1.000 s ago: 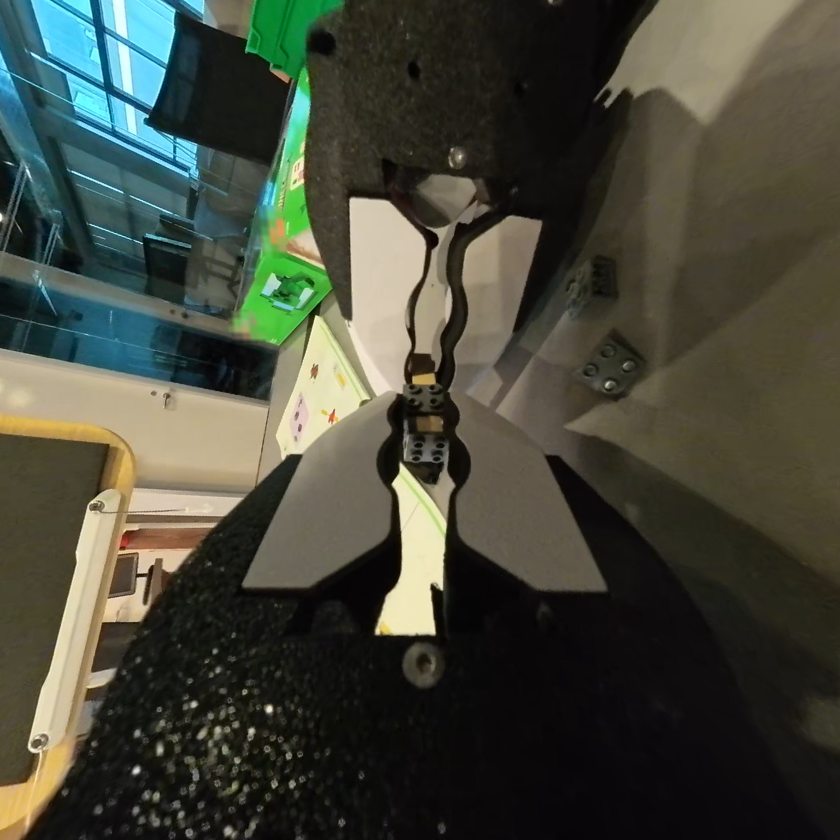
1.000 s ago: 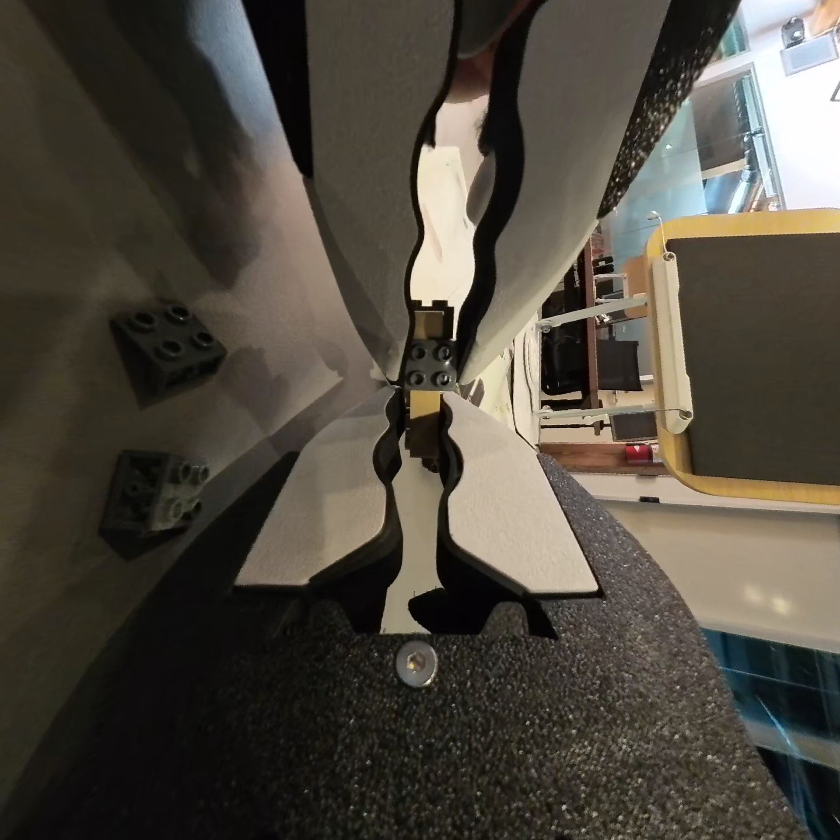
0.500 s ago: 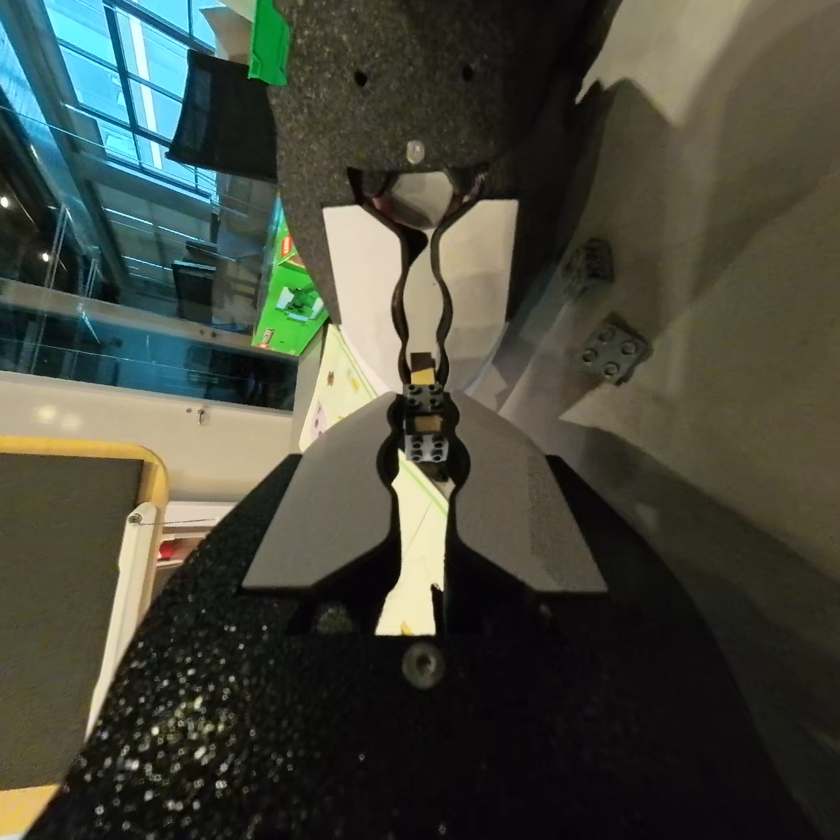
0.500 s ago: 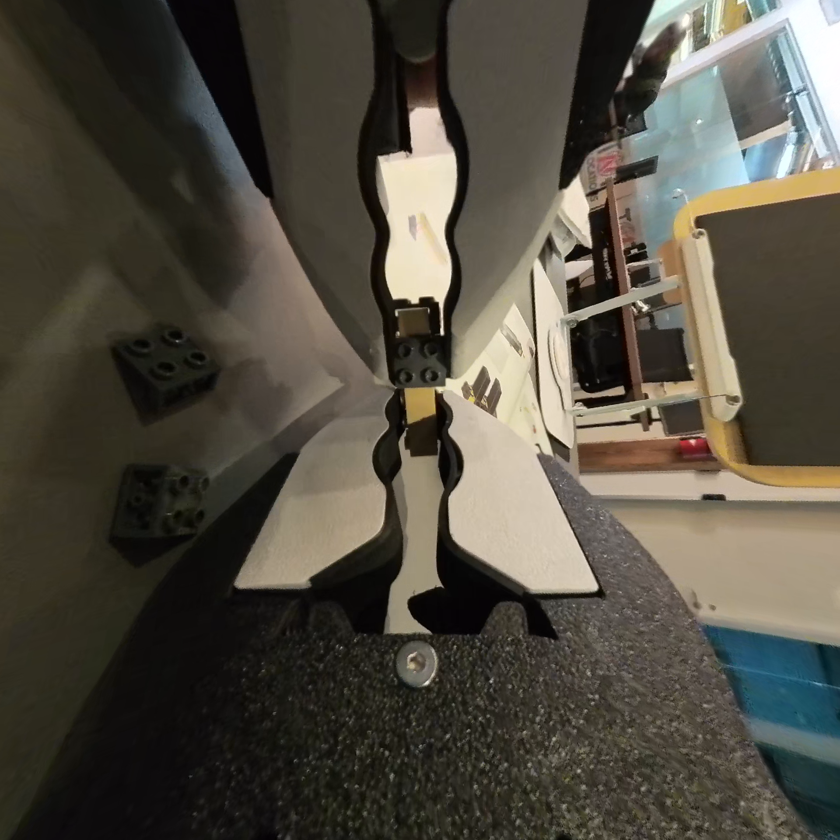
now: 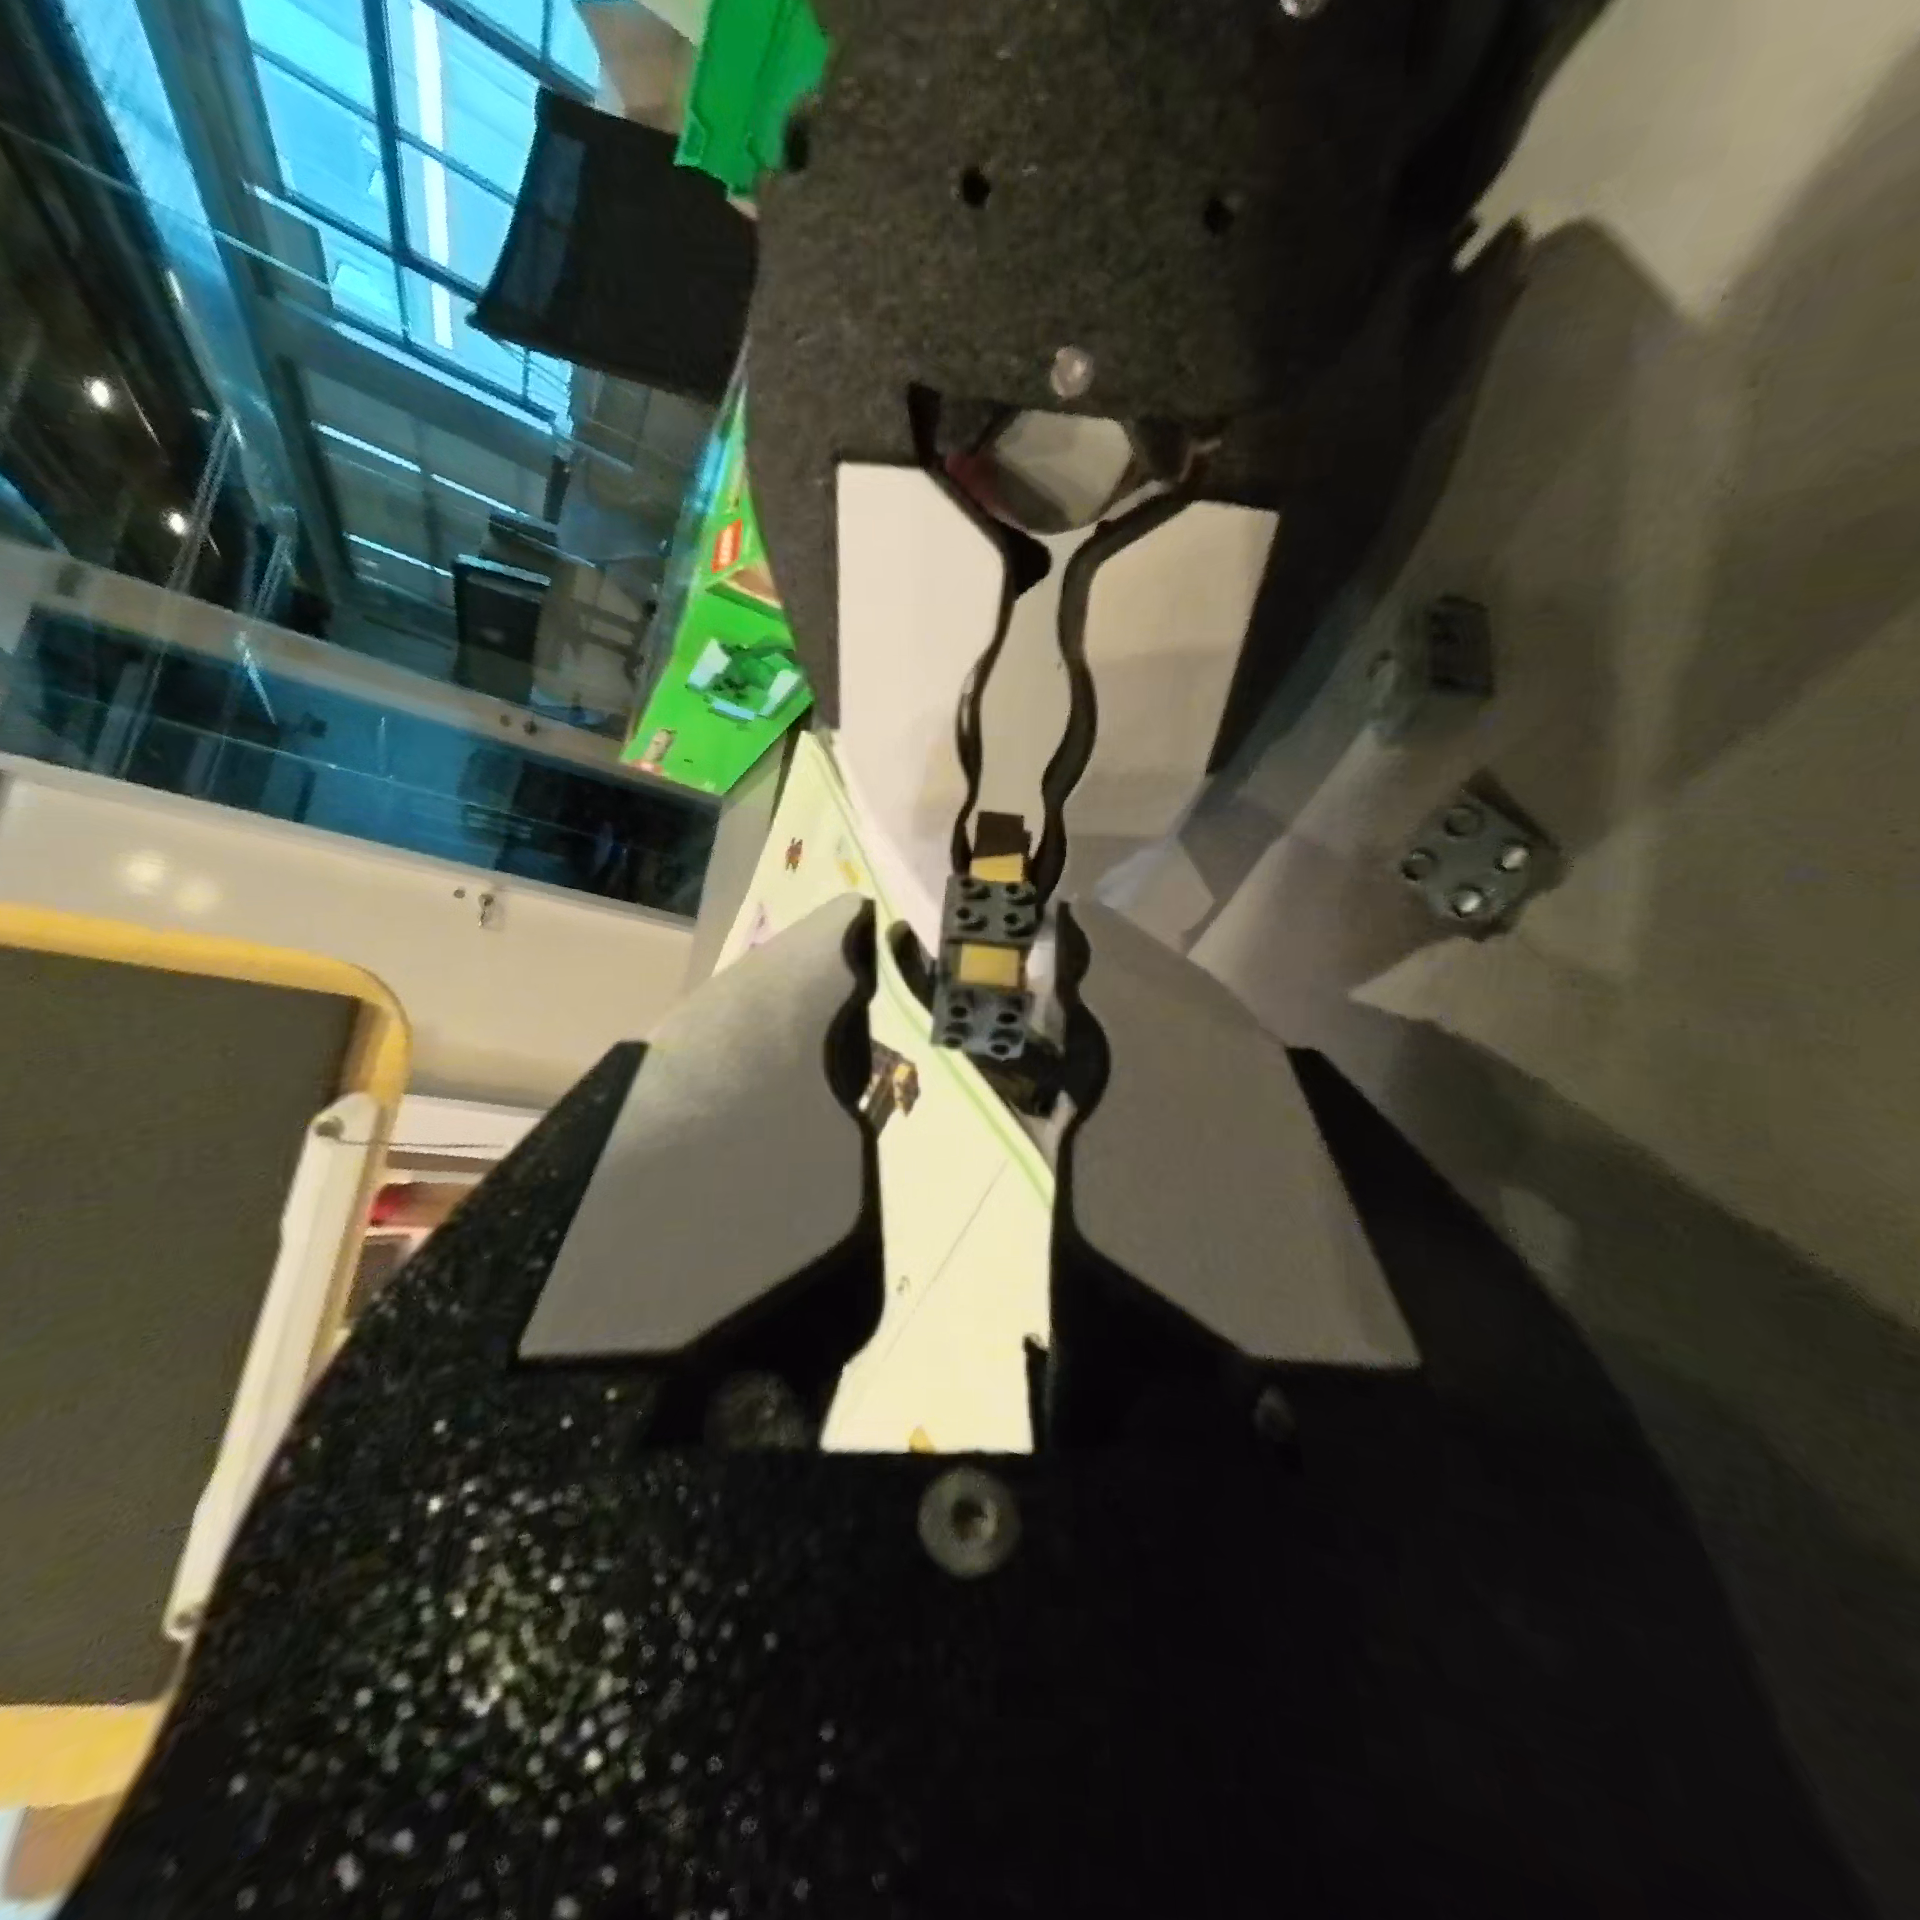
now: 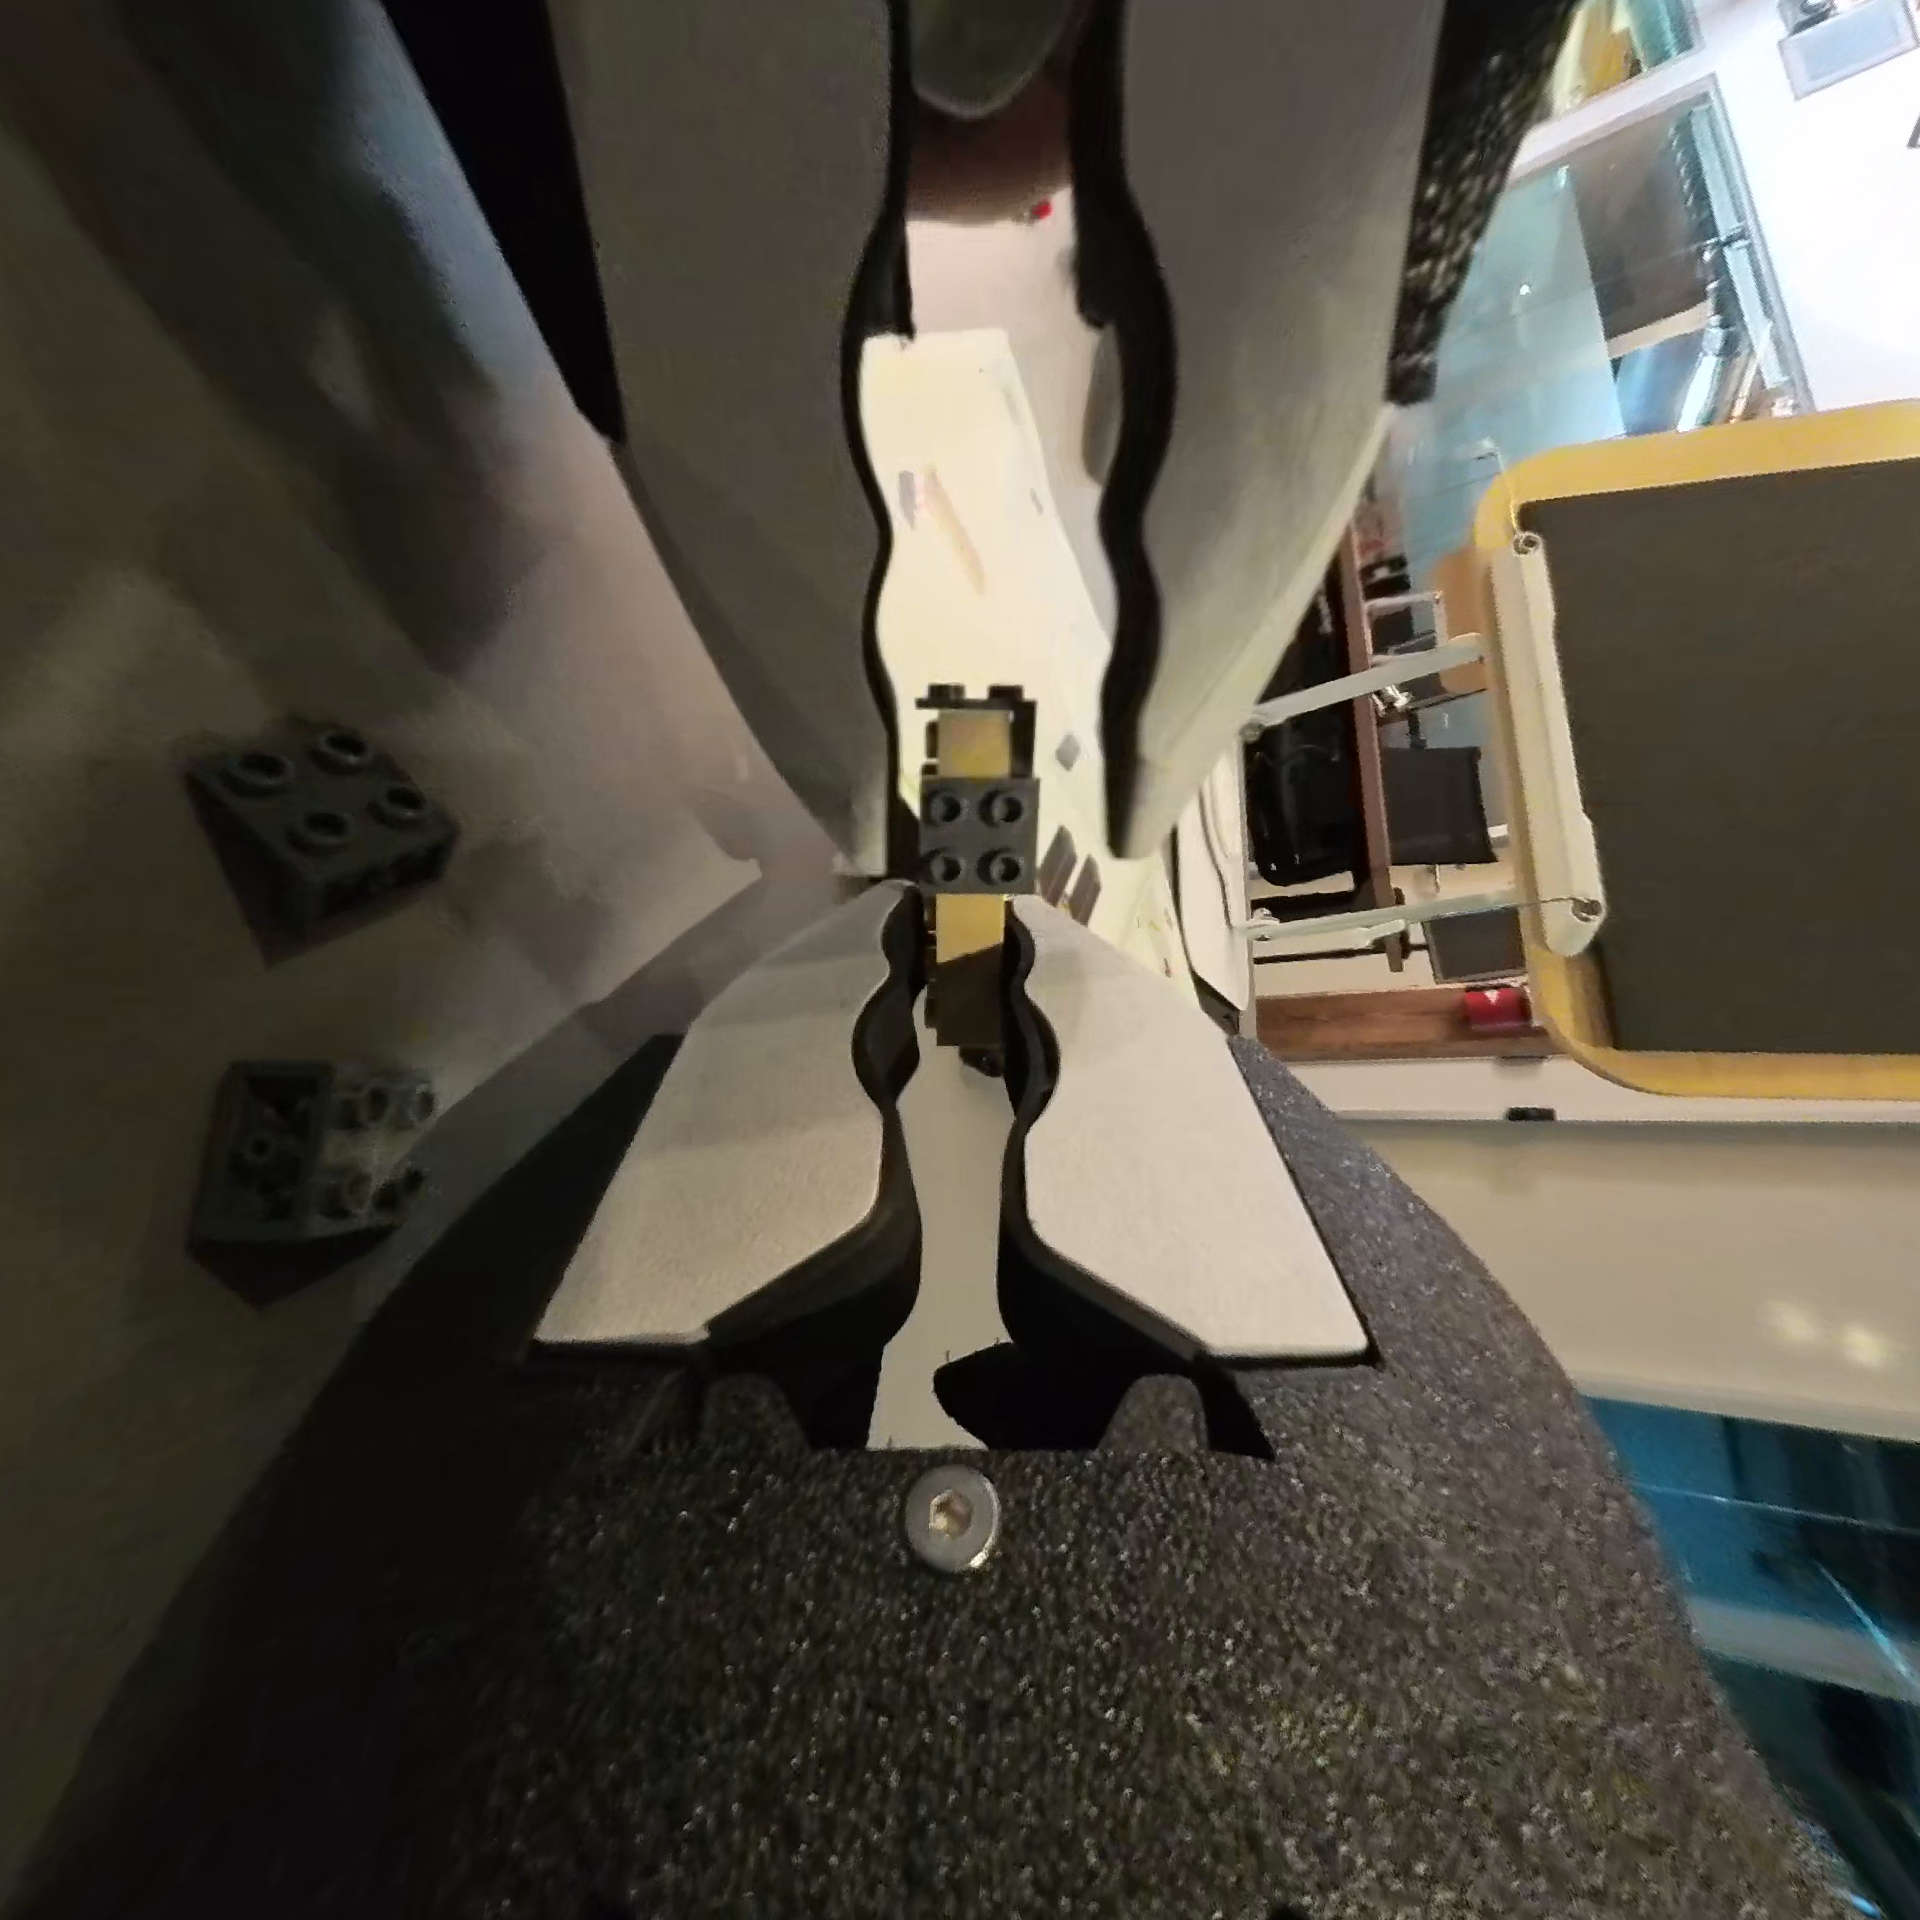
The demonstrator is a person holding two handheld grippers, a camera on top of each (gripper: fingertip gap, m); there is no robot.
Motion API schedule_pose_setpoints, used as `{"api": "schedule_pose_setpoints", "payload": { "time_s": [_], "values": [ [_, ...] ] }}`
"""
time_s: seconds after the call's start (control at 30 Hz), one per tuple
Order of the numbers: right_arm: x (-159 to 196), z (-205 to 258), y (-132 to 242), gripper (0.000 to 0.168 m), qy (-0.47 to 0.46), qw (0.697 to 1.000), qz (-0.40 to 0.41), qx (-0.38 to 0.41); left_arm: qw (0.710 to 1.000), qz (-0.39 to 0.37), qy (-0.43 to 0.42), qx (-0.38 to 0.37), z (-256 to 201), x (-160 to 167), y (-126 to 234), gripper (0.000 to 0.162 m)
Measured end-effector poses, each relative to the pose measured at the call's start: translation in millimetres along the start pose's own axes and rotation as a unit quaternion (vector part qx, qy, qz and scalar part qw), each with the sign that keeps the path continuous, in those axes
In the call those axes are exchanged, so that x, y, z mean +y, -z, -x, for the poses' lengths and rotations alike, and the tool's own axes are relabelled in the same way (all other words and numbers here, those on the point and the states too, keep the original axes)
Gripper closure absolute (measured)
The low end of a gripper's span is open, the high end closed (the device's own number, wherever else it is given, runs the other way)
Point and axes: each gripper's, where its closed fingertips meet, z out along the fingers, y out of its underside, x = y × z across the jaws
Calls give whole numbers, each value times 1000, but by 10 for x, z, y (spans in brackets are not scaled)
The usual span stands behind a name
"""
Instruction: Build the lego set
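The little lego assembly (image 5: 985, 971) is only a few pieces so far: dark grey studded bricks stacked with tan pieces between them. It is held in the air between the two grippers, which meet tip to tip above the white tabletop (image 5: 1714, 935). By my reckoning the build is at an early stage. One joint looks made, and two loose dark grey 2x2 bricks lie unused on the tabletop, so more steps remain.

Going left to right, the left gripper (image 5: 966, 987) has its jaws spread. A clear gap shows on one side of the assembly, which sits against the other finger, so I judge it released. The right gripper (image 6: 961, 956) is clenched on the tan lower end of the assembly and seems to carry it alone.

The left wrist view alone shows the green lego box (image 5: 727, 675) and the pale instruction sheet (image 5: 935, 1195) under the grippers. It shows only one loose brick (image 5: 1475, 873) sharply, the other blurred.

The right wrist view shows both loose bricks clearly, one stud-side up (image 6: 322, 821) and one tipped on its side (image 6: 312, 1174), near each other. It also shows the tan piece pinched between its fingers.
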Motion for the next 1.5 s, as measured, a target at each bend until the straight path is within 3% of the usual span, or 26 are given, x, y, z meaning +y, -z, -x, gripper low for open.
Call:
{"api": "schedule_pose_setpoints", "payload": {
  "time_s": [0.3,0.4,0.5,0.53,0.93,1.23,1.37,1.5],
  "values": [
    [22,-129,21,156,41,998,5,55,990,-33,138,19,119,-23,70,124],
    [25,-175,28,156,64,995,9,79,977,-55,205,22,220,-85,121,134],
    [26,-171,21,156,84,993,15,83,965,-63,251,33,294,-116,159,162],
    [29,-164,18,156,93,992,18,84,964,-56,259,37,297,-105,158,162],
    [-5,-130,4,156,126,988,25,89,958,49,265,93,71,-41,22,162],
    [-5,-124,5,156,124,988,25,87,961,64,258,74,120,52,28,162],
    [-26,-140,23,156,89,993,10,83,951,11,306,47,288,-2,92,162],
    [-104,-101,70,156,-7,998,-51,30,949,-40,307,51,323,-3,158,156]
  ]
}}
